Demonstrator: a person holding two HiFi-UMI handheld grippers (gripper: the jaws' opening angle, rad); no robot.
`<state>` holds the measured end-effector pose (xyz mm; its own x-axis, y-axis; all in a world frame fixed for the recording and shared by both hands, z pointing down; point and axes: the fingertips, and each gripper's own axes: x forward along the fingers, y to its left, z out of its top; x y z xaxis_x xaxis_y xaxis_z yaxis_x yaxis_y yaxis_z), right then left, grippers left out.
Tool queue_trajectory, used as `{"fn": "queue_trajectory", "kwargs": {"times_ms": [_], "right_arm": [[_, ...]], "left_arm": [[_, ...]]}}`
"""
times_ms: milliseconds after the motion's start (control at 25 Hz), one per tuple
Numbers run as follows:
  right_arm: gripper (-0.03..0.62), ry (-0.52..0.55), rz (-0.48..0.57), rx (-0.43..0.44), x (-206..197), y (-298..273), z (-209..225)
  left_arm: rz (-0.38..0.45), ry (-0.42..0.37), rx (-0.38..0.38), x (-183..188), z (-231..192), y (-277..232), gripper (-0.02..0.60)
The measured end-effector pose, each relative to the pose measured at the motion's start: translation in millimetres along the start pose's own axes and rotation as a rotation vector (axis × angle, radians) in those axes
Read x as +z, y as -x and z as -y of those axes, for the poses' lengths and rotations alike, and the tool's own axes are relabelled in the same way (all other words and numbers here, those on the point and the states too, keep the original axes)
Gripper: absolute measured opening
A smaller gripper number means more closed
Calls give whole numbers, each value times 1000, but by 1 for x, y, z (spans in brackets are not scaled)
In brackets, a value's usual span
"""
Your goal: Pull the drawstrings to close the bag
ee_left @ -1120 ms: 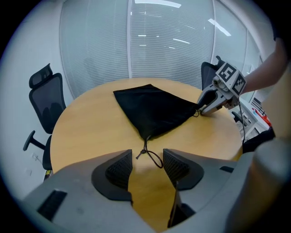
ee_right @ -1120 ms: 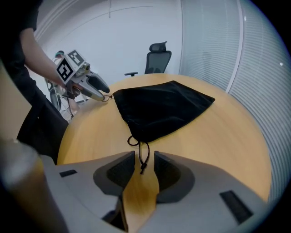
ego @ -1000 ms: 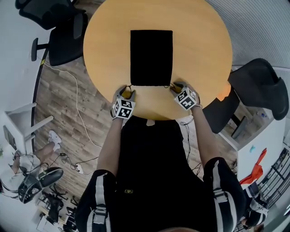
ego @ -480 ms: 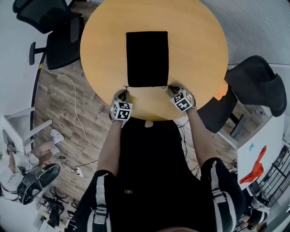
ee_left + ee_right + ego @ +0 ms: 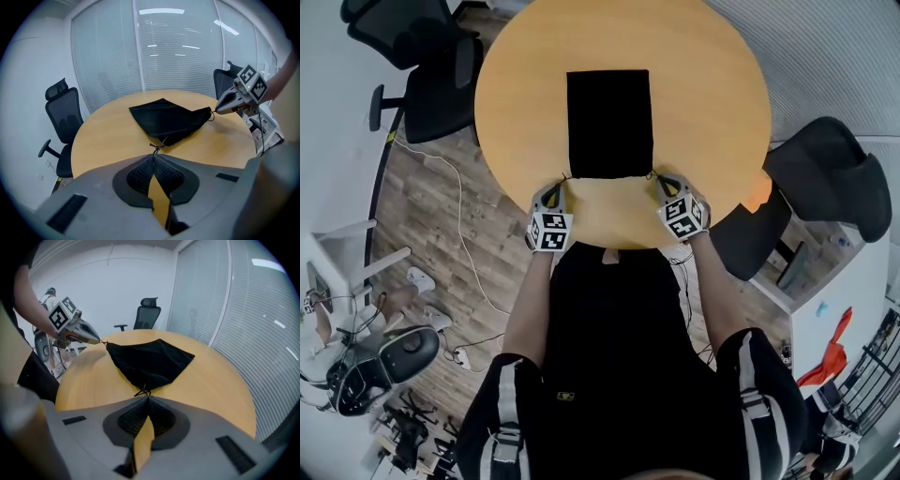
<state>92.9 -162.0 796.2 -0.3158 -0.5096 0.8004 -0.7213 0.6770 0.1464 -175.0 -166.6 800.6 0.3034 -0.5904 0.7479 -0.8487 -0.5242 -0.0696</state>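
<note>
Left tongs: my left gripper (image 5: 562, 183) is clenched, its dark ribbed pads meeting at the tip and pinching the left drawstring (image 5: 157, 147) by its knotted end.
Right tongs: my right gripper (image 5: 655, 177) has just been closing. Its jaws now meet on the knot of the right drawstring (image 5: 143, 392), which sits between the pad tips.
Reason for grip: I judge each cord is taken at its knot so it cannot slip through the pads when drawn outward.
Cords: thin, dark and twisted, each running a short way from the pads to a near corner of the bag.
Task item: the black drawstring bag (image 5: 609, 122) lies on the table just beyond both grippers, its mouth edge towards me.
Bag material: matte soft cloth, rectangular from above. In both gripper views its near edge seems lifted and sagging between the two held corners.
Placement: the grippers stand at opposite corners of the mouth, which suits pulling the cords apart.
Progress: the mouth spans its full width with no gathering visible, so I judge the cinching not yet done.
Support: round wooden table (image 5: 712, 94), smooth, pale orange, otherwise bare.
Surroundings: black office chairs (image 5: 441, 84) stand beside the table, with slatted blinds (image 5: 178, 51) behind glass beyond.
</note>
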Motion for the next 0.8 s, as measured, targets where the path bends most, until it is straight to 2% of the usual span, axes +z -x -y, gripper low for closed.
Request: {"fn": "queue_trajectory", "kwargs": {"times_ms": [320, 600, 800], "right_arm": [[61, 23, 136, -124, 52, 41, 30], [61, 77, 257, -252, 102, 94, 62], [61, 100, 352, -312, 140, 130, 77]], "left_arm": [[126, -10, 57, 51, -7, 31, 15], [277, -59, 168, 116, -20, 82, 15], [379, -86, 233, 161, -24, 120, 15]]}}
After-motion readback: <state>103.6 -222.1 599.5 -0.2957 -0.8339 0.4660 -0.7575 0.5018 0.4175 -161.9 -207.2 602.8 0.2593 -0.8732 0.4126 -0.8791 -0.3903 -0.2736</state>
